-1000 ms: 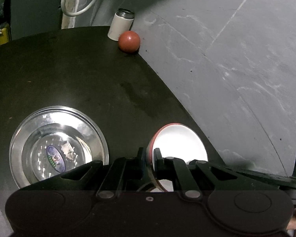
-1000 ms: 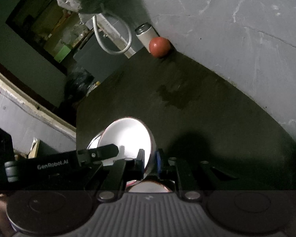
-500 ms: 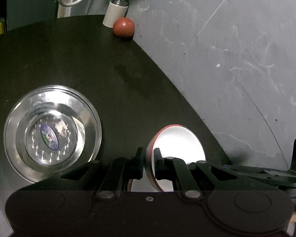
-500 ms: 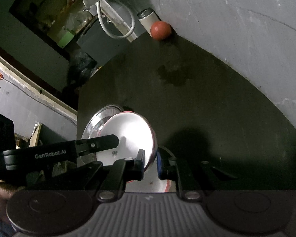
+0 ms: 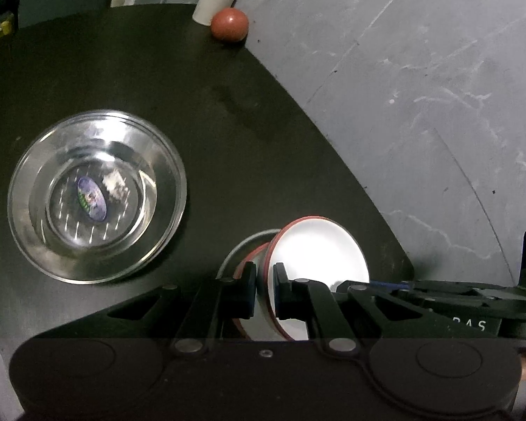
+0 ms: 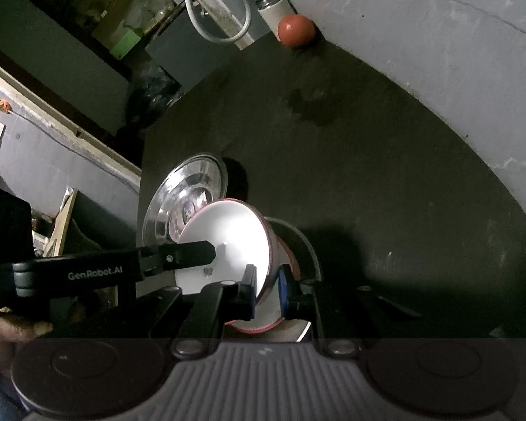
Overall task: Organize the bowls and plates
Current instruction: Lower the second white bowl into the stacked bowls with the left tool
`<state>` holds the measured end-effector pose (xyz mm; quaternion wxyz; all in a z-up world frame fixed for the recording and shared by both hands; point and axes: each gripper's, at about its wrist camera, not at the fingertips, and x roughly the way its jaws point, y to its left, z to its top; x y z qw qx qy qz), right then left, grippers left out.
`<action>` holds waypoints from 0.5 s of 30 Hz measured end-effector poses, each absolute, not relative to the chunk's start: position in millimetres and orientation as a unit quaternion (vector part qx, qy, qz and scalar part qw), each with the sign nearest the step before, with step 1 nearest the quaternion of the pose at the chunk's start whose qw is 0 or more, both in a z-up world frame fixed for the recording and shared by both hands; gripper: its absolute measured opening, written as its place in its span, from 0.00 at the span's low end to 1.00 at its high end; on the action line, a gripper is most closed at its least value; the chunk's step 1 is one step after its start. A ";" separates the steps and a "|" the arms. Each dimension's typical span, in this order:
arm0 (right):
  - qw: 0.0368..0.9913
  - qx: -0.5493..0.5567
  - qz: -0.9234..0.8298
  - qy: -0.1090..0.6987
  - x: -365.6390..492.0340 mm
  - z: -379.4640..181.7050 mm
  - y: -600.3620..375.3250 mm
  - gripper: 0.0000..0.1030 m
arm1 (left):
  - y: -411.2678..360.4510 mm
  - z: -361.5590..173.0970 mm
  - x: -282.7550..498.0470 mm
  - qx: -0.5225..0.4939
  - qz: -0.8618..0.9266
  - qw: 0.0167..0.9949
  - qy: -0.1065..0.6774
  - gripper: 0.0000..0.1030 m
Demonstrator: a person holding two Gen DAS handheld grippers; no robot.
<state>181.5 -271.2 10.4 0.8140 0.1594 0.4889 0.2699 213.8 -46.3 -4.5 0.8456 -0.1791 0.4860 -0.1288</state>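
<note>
in the left wrist view, the left gripper is clamped on the rim of a white bowl with a red edge, its fingers pinching the wall from both sides. the bowl is tilted up on its side, close to the curved edge of the dark table. just under the white bowl sits a second red-rimmed piece and a grey metal rim, though the stack is too hidden to tell apart clearly. left of the white bowl, apart from it, a steel bowl rests flat with a sticker in its base. far beyond the white bowl, a red ball touches a white canister at the table's far edge.

in the right wrist view, the right gripper also grips the white bowl by its rim. the left gripper reaches in over the white bowl from the left. the steel bowl lies just behind the white bowl. a hand shows at the lower left.
</note>
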 end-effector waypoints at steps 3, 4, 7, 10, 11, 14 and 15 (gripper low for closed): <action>0.811 0.158 0.273 0.493 181.6 8.7 -269.6 0.15 | -44.8 -6.5 211.0 -0.181 -0.125 0.844 0.488 0.08; 0.810 0.157 0.273 0.495 181.0 8.2 -268.9 0.15 | -44.7 -7.0 210.4 -0.182 -0.124 0.844 0.489 0.08; 0.806 0.152 0.275 0.501 180.5 6.5 -267.0 0.15 | -44.2 -8.0 209.3 -0.183 -0.122 0.843 0.491 0.09; 0.804 0.150 0.277 0.504 180.0 5.8 -265.9 0.15 | -44.7 -9.0 208.3 -0.182 -0.119 0.843 0.493 0.09; 0.804 0.149 0.278 0.505 179.9 5.5 -265.9 0.15 | -45.1 -9.4 208.0 -0.182 -0.118 0.843 0.493 0.09; 0.802 0.148 0.277 0.508 179.0 5.1 -265.0 0.15 | -45.7 -10.5 207.3 -0.183 -0.117 0.842 0.494 0.09; 0.801 0.149 0.277 0.509 178.9 4.6 -265.1 0.15 | -45.9 -10.8 207.2 -0.183 -0.117 0.841 0.495 0.09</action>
